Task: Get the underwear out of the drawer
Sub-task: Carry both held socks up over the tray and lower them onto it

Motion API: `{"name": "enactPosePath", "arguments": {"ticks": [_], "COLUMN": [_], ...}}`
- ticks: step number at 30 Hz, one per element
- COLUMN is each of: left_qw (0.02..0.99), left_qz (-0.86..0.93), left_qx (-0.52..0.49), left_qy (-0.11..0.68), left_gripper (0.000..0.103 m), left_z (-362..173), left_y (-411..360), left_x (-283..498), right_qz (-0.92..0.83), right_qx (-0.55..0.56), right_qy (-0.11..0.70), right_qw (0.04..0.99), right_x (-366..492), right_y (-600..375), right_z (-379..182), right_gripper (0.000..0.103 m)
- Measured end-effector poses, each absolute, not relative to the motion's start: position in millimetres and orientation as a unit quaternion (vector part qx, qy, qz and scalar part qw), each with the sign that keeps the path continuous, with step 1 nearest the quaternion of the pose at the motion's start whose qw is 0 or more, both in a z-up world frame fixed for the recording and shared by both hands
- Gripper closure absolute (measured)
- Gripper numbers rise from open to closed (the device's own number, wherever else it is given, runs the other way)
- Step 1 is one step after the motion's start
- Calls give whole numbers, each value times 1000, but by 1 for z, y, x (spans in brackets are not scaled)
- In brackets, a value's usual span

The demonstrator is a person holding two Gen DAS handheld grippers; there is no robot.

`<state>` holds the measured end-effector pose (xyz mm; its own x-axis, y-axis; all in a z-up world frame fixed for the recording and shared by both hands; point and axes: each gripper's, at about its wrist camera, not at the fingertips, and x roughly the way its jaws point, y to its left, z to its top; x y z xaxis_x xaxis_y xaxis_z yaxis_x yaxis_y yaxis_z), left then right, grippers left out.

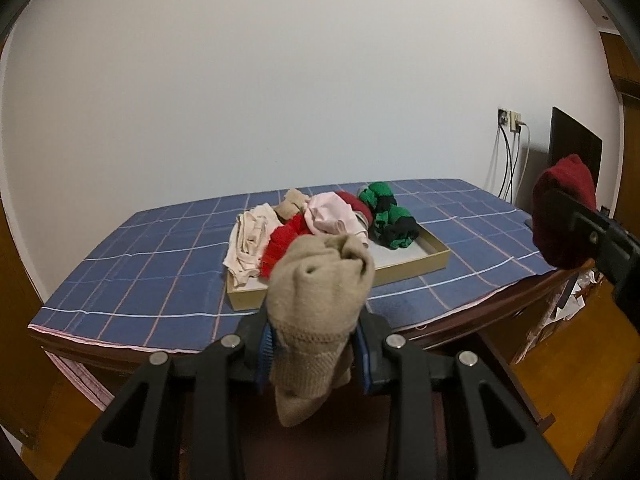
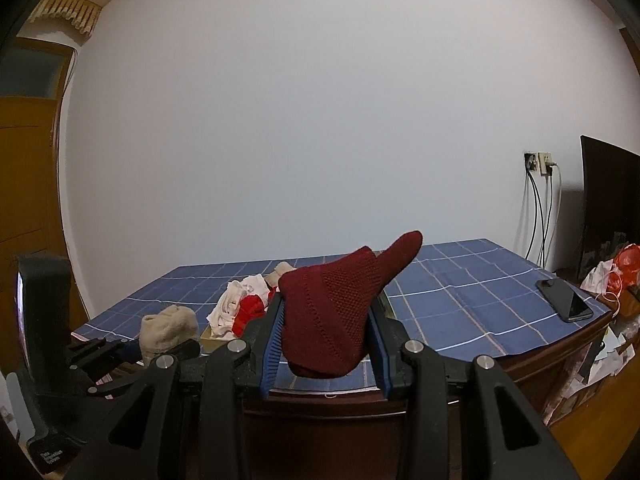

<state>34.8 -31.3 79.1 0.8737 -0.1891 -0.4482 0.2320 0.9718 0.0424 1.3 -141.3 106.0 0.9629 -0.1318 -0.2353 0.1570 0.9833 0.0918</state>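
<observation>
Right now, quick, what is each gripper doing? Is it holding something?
Left gripper: shut on the beige sock, held in front of the table.
Right gripper: shut on the dark red sock.

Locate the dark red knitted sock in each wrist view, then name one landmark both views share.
Left wrist view: dark red sock at the right edge, clamped in the right gripper.
Right wrist view: centre foreground, between that gripper's blue pads.
Shared landmark: wall socket.
</observation>
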Motion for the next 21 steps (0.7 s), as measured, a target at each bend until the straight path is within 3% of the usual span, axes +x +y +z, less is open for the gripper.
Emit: {"name": "enactPosePath", "arguments": {"ticks": [21], "left_qw": [952], "left_qz": [-141], "left_qx": [21], "left_qy": [271], "left_gripper": [71], "left_z": [72], "left_y": [-39], "left_x": [100], "right_qz": [-91], "right_qx": [87], "right_qy": [157], "right_qw": [980], "right_x": [64], "right_y": [-172], "right_z": [85], "right_gripper": [63]}}
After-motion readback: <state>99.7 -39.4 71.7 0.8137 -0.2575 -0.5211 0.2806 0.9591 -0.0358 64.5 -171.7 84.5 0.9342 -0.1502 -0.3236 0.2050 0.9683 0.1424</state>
